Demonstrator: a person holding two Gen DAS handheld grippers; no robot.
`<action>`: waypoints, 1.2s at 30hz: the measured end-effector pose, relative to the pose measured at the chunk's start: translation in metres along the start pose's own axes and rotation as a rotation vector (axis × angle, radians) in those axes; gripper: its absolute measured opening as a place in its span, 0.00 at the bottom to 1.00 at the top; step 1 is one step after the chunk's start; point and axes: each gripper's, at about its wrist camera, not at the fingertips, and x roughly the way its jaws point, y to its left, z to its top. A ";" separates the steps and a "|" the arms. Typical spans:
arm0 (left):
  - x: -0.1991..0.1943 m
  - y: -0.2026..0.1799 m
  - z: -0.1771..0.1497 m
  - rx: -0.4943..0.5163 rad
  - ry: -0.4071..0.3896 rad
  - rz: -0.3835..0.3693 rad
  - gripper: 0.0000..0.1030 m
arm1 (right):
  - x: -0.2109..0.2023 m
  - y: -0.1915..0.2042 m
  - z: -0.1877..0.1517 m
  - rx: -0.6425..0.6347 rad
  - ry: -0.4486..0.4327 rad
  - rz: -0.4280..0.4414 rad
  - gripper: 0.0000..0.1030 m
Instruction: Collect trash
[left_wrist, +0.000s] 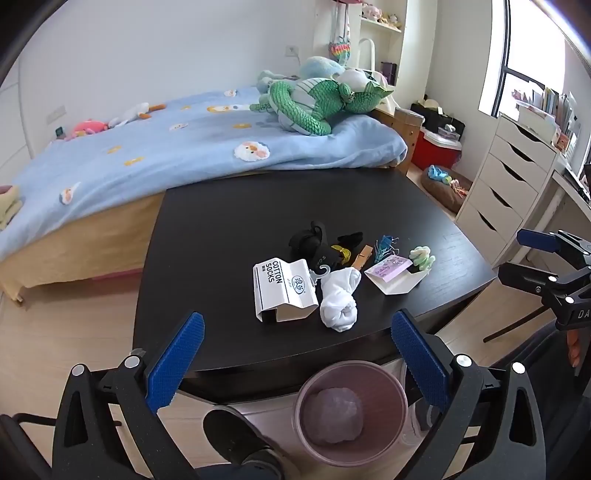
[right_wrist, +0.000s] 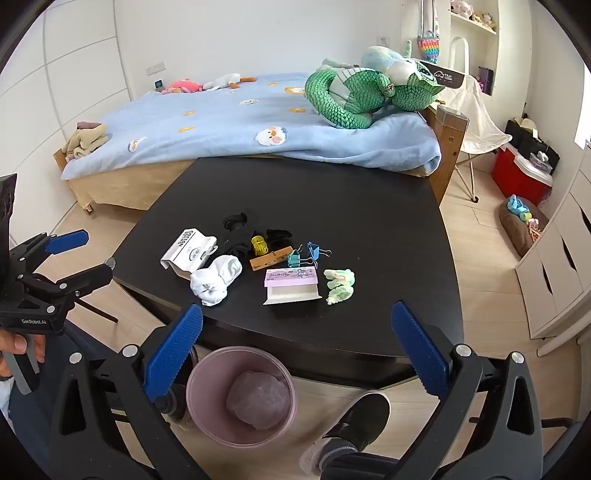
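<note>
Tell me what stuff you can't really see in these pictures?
- Lump in the pink bin: both views show it blurred through a plastic liner, so what it is stays unknown.
- Purple card packet: its print is too small to read in either view.
- Black sock pile: dark on the black table, so its shape is unclear.
- Shoe: left gripper and right gripper frames cut it off.

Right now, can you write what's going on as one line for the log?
stage: start | left gripper: open, empty | right gripper: open, empty | bin: on floor, below table edge | sock packaging: on table, untouched
</note>
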 end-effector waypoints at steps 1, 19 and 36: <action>0.000 0.000 0.000 -0.001 0.002 -0.002 0.94 | 0.001 0.000 -0.001 -0.001 0.001 0.001 0.97; 0.000 0.000 -0.002 -0.005 0.000 -0.004 0.94 | 0.006 -0.001 -0.004 0.002 0.013 0.010 0.97; 0.011 -0.001 -0.013 0.003 -0.007 0.003 0.94 | 0.009 -0.006 -0.005 0.012 0.020 0.011 0.97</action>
